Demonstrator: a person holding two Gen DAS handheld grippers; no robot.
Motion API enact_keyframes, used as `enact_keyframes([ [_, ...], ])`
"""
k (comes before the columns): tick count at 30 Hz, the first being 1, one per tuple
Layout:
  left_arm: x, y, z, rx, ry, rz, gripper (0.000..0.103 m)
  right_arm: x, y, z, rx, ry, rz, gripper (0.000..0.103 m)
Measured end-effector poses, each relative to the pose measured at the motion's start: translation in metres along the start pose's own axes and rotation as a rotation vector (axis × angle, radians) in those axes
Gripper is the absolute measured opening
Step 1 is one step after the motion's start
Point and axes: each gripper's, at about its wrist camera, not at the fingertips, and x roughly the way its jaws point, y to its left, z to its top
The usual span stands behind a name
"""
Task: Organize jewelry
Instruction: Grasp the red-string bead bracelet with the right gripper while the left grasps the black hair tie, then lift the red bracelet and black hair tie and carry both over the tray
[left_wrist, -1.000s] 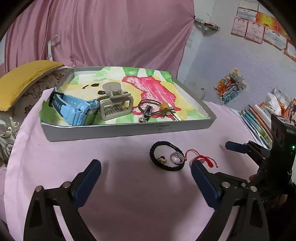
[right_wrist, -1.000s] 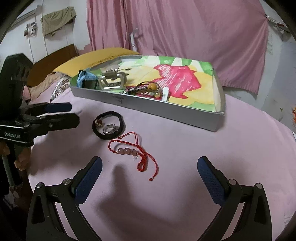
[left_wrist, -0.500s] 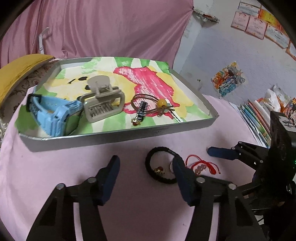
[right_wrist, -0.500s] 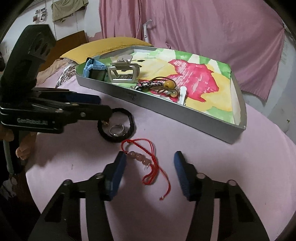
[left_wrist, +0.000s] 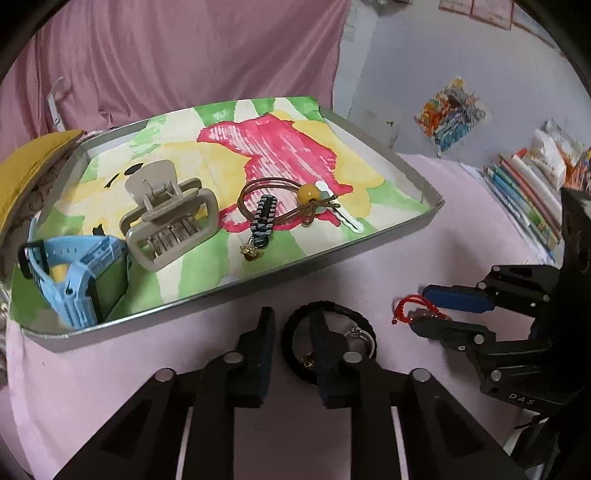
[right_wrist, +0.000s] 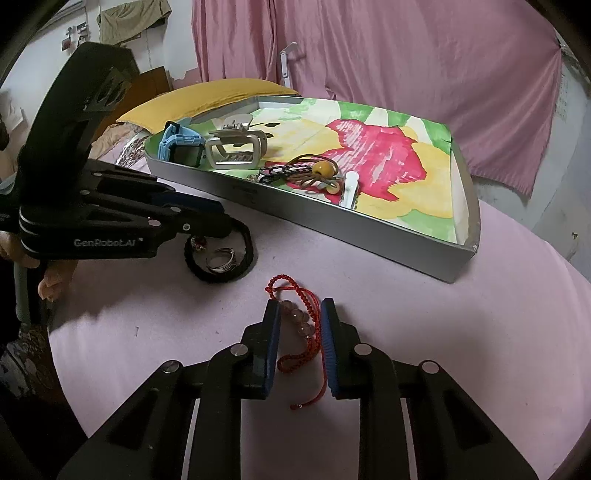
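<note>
A black braided bracelet (left_wrist: 295, 321) lies on the pink cloth with a silver ring (left_wrist: 360, 334) inside it. My left gripper (left_wrist: 293, 325) straddles the bracelet's left edge, its jaws narrowed around the band. The bracelet (right_wrist: 240, 271) and ring (right_wrist: 219, 260) also show in the right wrist view. A red cord bracelet with pink beads (right_wrist: 299, 325) lies between the narrowed jaws of my right gripper (right_wrist: 297, 314). The grey tray (left_wrist: 332, 258) holds a blue watch (left_wrist: 77, 273), a beige hair claw (left_wrist: 170, 218), a brown hair tie with yellow bead (left_wrist: 306, 194) and a braided charm (left_wrist: 264, 219).
The tray's front wall (right_wrist: 332, 221) stands just beyond both grippers. A yellow cushion (right_wrist: 207, 94) lies behind the tray. Books (left_wrist: 524, 192) are stacked at the right. A pink curtain (right_wrist: 406, 55) hangs behind.
Both grippers moved forward and down and their jaws narrowed, the left around the black bracelet's edge, the right around the red cord bracelet.
</note>
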Motion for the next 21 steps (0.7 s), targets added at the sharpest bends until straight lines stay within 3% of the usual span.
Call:
enact_keyframes([
  [6, 0.003, -0.015, 0.003, 0.12, 0.042, 0.062, 0.014, 0.0, 0.0, 0.0, 0.0, 0.001, 0.0, 0.019],
  [10, 0.002, -0.022, 0.003, 0.154, 0.051, 0.071, 0.006, 0.0, -0.001, 0.0, 0.001, 0.001, -0.003, 0.019],
  [13, 0.001, -0.021, 0.001, 0.137, 0.04, 0.056, 0.005, -0.001, 0.001, -0.001, 0.005, 0.0, -0.008, 0.01],
  [21, -0.021, -0.012, -0.015, -0.022, -0.09, 0.01, 0.005, -0.007, 0.002, -0.011, 0.072, -0.038, -0.009, 0.009],
])
